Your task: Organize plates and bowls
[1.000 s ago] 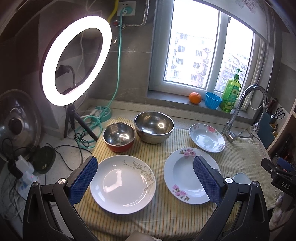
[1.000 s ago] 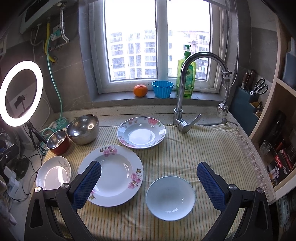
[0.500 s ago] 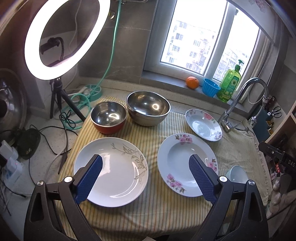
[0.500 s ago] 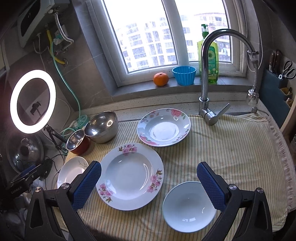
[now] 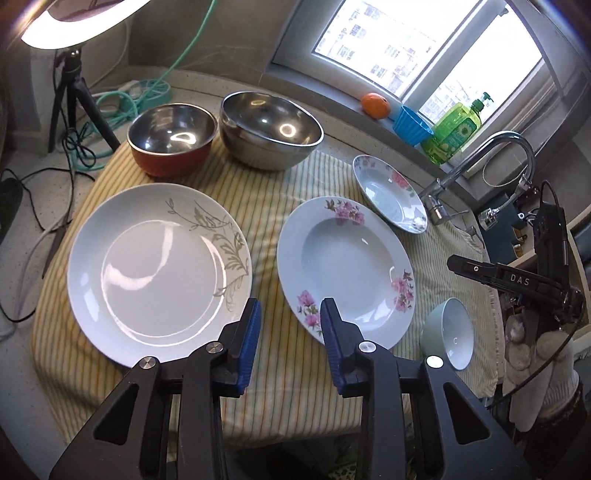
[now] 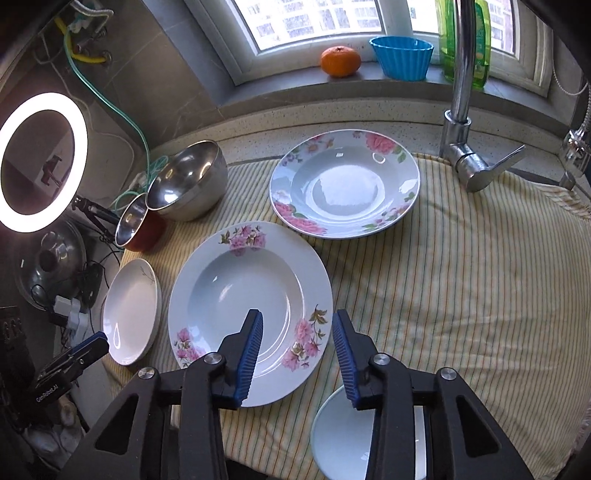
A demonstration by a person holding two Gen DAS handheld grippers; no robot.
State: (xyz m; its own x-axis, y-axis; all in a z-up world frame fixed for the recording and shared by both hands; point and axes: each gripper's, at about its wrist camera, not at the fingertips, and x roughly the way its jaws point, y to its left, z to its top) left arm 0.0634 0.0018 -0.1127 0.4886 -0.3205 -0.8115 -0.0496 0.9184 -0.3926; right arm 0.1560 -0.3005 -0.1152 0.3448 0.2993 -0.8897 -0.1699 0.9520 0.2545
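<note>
Both grippers closing with nothing between the pads: left gripper [image 5: 290, 334] over the cloth gap just left of the pink-flowered deep plate [image 6: 251, 314], right gripper [image 6: 297, 345] over that plate's near-right rim, possibly not touching, pale bowl [image 6: 347, 443] just right of the plate

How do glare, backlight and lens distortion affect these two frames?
Left wrist view: the ring light is blown out at the top edge; glare streaks the leaf plate and both steel bowls; the window overexposes; fisheye bends the sill. Right wrist view: the ring light clips to white; a window reflection whitens the far plate; corners vignette dark; focus stays sharp.
</note>
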